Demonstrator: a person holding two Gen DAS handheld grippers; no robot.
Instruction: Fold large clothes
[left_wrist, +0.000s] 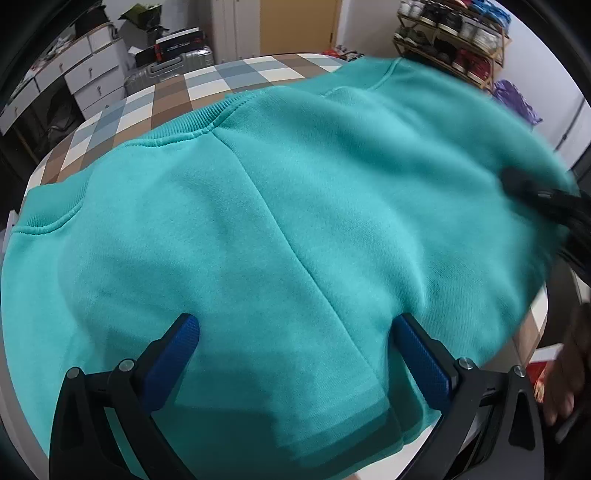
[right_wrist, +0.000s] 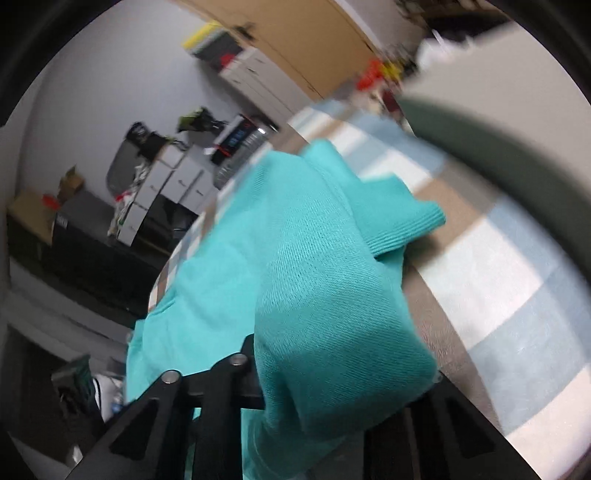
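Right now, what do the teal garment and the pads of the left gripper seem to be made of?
The teal sweatshirt looks like soft knit cotton or a blend, matte and fleecy, with ribbed bands and stitched seams; the right wrist view shows a fine knit weave. The left gripper has blue pads with a fine knurled grain, probably rubber or textured plastic, on black, probably plastic, fingers.

A teal sweatshirt (left_wrist: 295, 206) of thick fleece lies spread over the checked bench (left_wrist: 207, 85), covering most of it. A straight seam runs across its middle from the ribbed band at the far edge toward the near edge, where the cloth lies in doubled layers. A ribbed cuff shows at the left. On the right side a bunched part (right_wrist: 325, 295) with a ribbed edge is raised off the bench.
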